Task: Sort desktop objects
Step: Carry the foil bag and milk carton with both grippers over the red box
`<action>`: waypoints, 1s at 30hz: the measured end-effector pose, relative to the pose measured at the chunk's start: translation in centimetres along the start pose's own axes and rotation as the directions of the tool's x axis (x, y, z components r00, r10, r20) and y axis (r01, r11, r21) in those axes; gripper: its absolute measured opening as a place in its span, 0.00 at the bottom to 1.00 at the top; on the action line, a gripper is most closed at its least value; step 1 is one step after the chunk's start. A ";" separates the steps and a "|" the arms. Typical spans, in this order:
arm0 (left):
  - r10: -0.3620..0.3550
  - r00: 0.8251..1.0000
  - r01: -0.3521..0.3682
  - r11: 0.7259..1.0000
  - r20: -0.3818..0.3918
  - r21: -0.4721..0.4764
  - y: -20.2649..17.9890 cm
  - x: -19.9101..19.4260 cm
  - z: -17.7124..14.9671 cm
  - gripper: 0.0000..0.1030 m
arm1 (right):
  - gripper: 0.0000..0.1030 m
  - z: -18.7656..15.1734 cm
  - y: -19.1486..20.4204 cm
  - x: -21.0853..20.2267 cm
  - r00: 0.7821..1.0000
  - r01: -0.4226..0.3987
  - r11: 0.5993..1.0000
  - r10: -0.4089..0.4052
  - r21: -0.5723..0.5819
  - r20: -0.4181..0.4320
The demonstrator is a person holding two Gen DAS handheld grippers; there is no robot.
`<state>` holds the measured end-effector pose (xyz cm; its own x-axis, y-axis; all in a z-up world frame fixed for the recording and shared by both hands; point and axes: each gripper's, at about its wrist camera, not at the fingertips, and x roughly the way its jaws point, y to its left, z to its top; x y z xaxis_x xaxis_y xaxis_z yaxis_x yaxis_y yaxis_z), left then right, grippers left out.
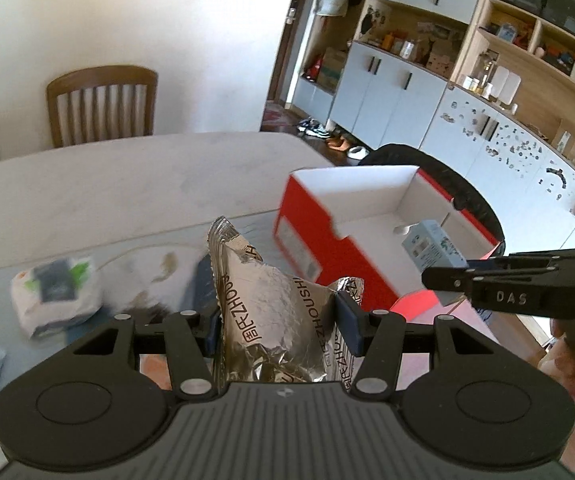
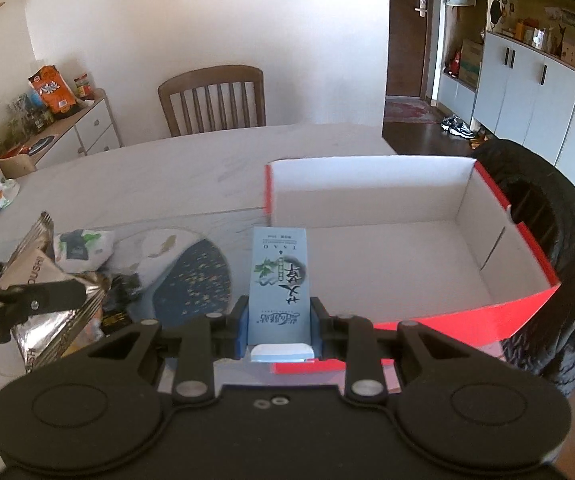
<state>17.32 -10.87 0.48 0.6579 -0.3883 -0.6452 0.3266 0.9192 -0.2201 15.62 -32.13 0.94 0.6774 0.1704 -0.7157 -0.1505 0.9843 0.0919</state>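
On table, red box (image 2: pixel 519 300), white inside, nothing in it

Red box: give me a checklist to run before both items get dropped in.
1. Left tongs clamp the silver foil packet: ok.
2. Right tongs clamp the pale blue carton: ok.
3. Red box open, white floor bare: ok.
4. Carton over the box opening: ok in the left wrist view.
5. Foil packet over the box opening: not ok, it hangs beside the box's near corner.
6. Tongs apart from each other: ok.
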 end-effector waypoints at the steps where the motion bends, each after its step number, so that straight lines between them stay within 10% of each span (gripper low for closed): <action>1: -0.001 1.000 0.001 1.000 -0.001 0.002 -0.5 0.6 0.3 0.52 | 0.27 0.2 -0.5 0.1 1.000 0.001 1.000 -0.001 0.000 0.000; 30: -0.087 0.968 0.134 0.972 -0.235 0.194 -10.8 16.4 7.5 0.52 | 0.26 1.8 -12.3 4.9 0.996 0.054 0.998 -0.053 0.015 -0.073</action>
<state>29.65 -27.60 -2.22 0.4493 -0.4403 -0.7774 0.5376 0.8282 -0.1583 22.10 -43.33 -2.43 0.6299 0.1146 -0.7681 -0.1031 0.9926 0.0636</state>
